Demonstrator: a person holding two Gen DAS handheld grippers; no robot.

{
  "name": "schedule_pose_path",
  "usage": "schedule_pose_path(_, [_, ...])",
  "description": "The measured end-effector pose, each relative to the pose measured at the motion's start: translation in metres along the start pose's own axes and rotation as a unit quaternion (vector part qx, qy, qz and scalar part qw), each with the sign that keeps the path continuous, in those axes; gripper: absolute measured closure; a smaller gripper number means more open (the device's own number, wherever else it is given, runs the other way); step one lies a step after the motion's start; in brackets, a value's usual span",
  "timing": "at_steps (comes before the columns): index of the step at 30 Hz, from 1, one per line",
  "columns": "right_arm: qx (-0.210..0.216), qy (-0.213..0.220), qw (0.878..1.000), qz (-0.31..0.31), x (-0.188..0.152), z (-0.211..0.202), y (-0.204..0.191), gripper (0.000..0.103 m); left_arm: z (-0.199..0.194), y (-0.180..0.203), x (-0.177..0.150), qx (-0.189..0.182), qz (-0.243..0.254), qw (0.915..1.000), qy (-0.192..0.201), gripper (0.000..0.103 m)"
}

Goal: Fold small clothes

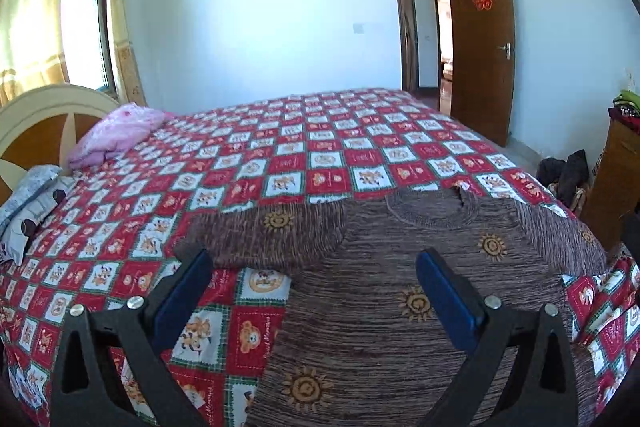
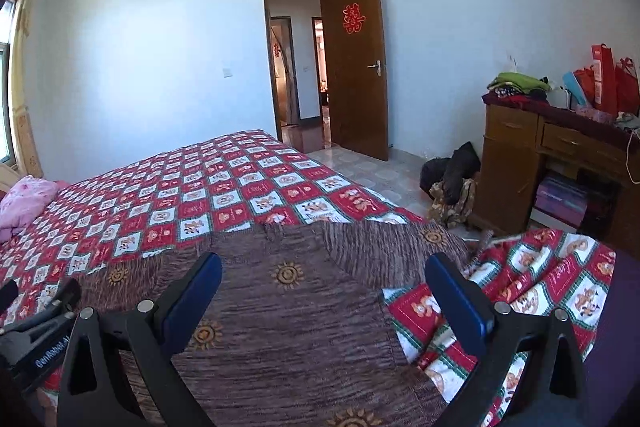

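Brown sweater point(image 1: 380, 307) lies flat, ready for folding — left gripper point(image 1: 316, 271) and right gripper point(image 2: 324, 275) hover above it, jaws apart, empty.

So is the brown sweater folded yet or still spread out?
Spread out. The sweater lies flat on the bed cover, collar away from the cameras, both sleeves out sideways. Both grippers, left and right, are open above it.
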State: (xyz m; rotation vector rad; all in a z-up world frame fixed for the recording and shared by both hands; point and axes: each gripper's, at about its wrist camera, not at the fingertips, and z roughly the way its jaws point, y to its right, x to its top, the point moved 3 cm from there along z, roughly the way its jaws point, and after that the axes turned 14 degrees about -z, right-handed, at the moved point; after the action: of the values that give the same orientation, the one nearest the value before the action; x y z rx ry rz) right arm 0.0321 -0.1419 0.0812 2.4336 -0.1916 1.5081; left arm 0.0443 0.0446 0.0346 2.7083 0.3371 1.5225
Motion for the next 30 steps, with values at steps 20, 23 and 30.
schedule_pose_path(20, [0.018, -0.04, 0.999, 0.005, -0.02, 0.013, -0.015, 0.001, 0.008, -0.003, -0.005, 0.002, -0.007, 0.9995, -0.03, 0.0])
schedule_pose_path(23, [0.018, -0.042, 0.999, 0.006, -0.02, 0.013, -0.015, 0.001, 0.01, -0.002, -0.006, 0.002, -0.006, 0.9995, -0.032, 0.0])
schedule_pose_path(30, [0.02, -0.056, 0.998, 0.002, -0.028, 0.025, -0.015, 0.001, 0.021, 0.002, -0.013, 0.002, -0.003, 0.9991, -0.041, 0.0])
